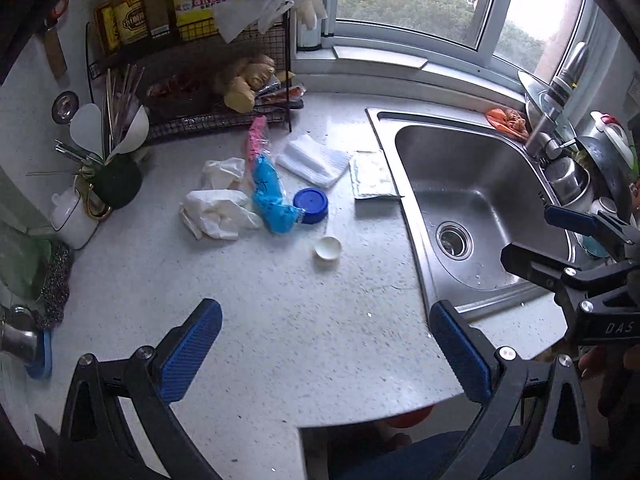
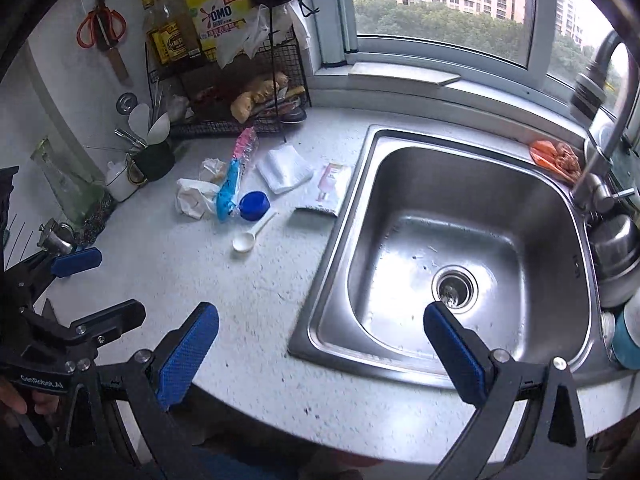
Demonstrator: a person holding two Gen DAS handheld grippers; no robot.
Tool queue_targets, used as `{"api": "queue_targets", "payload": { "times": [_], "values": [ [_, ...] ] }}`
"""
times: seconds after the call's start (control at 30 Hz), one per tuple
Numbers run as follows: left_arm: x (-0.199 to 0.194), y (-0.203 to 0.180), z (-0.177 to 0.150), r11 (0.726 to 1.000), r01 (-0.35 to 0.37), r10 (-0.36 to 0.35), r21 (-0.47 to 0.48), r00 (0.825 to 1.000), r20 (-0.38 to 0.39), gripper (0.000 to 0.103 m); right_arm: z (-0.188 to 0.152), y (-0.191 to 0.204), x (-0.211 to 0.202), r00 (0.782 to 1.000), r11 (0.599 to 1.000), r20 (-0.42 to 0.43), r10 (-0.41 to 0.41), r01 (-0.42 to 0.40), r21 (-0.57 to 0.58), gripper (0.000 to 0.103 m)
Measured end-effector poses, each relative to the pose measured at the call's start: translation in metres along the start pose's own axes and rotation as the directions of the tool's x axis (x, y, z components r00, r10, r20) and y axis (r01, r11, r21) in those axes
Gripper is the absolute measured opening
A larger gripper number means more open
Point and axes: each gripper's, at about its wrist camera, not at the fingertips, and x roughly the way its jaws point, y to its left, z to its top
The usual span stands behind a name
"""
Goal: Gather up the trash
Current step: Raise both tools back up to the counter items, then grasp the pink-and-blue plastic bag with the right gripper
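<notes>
Ahead, trash (image 1: 256,192) lies well beyond both open, empty grippers (image 1: 324,344)

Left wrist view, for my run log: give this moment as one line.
phase: approach | left gripper: open, empty | right gripper: open, empty | trash: blue lid, white scoop, crumpled wrappers on counter

Yellow jug (image 2: 216,12) at 11 o'clock reads "OMO"; left gripper (image 2: 76,280) body "GenRobot.AI"; right gripper (image 1: 536,236) body "DAS".
</notes>
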Motion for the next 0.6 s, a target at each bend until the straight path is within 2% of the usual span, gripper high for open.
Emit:
{"api": "queue_targets", "payload": {
  "times": [0.13, 0.33, 0.47, 0.6],
  "values": [
    [0.02, 0.033, 0.019, 0.999, -0.019, 0.018, -0.034, 0.999, -0.027, 0.103, 0.031, 0.018, 0.027, 1.0, 0.999, -0.004, 0.002, -0.002, -0.039, 0.102],
    [0.043, 0.078, 0.04, 0.996, -0.034, 0.03, -0.081, 0.998, -0.05, 0.103, 0.07, 0.043, 0.074, 0.996, 0.996, -0.076, 0.043, -0.049, -0.079, 0.102],
    [0.063, 0.111, 0.052, 0.989, -0.036, 0.024, -0.145, 0.996, -0.08, 0.103, 0.088, 0.06, 0.105, 0.986, 0.989, -0.138, 0.089, -0.104, -0.101, 0.102],
    [0.081, 0.137, 0.058, 0.98, -0.046, 0.025, -0.195, 0.994, -0.106, 0.103, 0.109, 0.077, 0.136, 0.982, 0.985, -0.168, 0.081, -0.104, -0.134, 0.102]
  ]
}}
